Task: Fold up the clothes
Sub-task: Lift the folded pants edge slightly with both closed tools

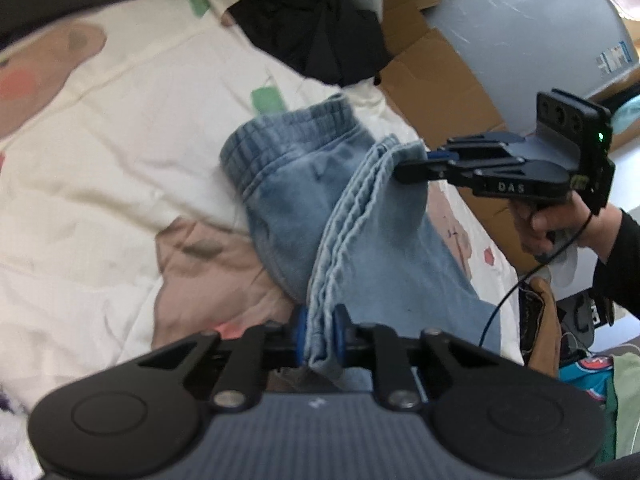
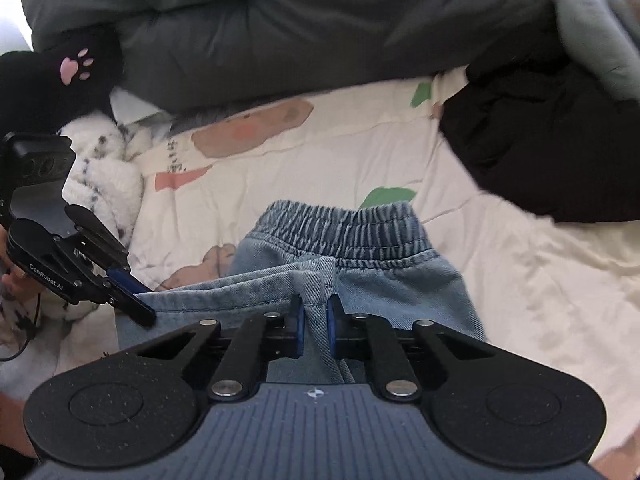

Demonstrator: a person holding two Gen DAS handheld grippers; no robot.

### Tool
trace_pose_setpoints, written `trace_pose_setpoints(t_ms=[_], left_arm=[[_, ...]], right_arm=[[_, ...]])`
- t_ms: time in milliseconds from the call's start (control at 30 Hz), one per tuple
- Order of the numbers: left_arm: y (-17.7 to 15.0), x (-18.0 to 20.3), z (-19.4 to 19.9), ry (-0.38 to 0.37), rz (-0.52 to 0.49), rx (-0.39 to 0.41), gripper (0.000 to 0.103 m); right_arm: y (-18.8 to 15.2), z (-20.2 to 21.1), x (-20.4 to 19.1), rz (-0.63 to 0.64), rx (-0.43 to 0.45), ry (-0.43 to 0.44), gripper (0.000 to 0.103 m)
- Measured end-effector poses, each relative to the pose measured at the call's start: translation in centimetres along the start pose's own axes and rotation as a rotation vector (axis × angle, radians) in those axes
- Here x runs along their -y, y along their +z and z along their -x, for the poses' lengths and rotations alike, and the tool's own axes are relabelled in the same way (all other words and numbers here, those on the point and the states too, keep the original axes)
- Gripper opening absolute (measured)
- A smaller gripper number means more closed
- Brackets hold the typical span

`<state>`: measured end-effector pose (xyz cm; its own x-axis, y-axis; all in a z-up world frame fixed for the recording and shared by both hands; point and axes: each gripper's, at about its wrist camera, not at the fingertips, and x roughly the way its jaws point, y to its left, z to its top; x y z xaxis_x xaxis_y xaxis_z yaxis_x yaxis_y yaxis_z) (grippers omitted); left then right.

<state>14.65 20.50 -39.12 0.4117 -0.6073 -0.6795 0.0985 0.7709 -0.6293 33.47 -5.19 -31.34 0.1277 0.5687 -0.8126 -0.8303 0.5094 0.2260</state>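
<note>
In the left wrist view, the left hand-held gripper [image 1: 320, 330] at lower centre pinched a hem edge of the jeans [image 1: 296, 176], which lay mid-frame on the bed [image 1: 120, 140]. At right, the right hand-held gripper [image 1: 412, 166] pinched the same hem. A black garment [image 1: 312, 28] sat at top.

In the right wrist view, the right hand-held gripper [image 2: 316, 330] was pressed on the denim at lower centre; the left hand-held gripper [image 2: 140, 300] gripped the fold at left, waistband [image 2: 340, 232] beyond.

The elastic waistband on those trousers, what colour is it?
Faded light blue denim waistband, gathered in fine ribs; the right wrist view shows it best.
</note>
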Motion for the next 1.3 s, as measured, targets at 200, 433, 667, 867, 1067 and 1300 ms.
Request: trace_pose_setpoints(t_ms=[200,433,667,867,1067,1300], left_arm=[[1.6,2.0,0.9,-0.029,-0.052,0.048,0.014],[4.9,4.2,1.0,-0.058,-0.112,0.09,0.014],[8.8,4.8,-1.0,-0.041,-0.16,0.094,0.014],[11.0,3.1,-3.3,-0.008,-0.133,0.054,0.014],[11.7,2.1,-4.4,0.026,-0.106,0.041,0.013],[12.2,2.4,-4.0,0.043,-0.12,0.033,0.012]], right_arm=[[-0.5,4.2,-0.4,-0.041,0.077,-0.082,0.009],[-0.6,8.8,0.3,-0.085,0.152,-0.176,0.009],[0.2,9.8,2.4,-0.128,0.16,-0.258,0.009],[1.6,7.1,4.4,-0.141,0.112,-0.287,0.009],[2.7,3.6,5.8,-0.153,0.062,-0.307,0.009],[3.6,1.5,6.6,-0.16,0.025,-0.32,0.009]])
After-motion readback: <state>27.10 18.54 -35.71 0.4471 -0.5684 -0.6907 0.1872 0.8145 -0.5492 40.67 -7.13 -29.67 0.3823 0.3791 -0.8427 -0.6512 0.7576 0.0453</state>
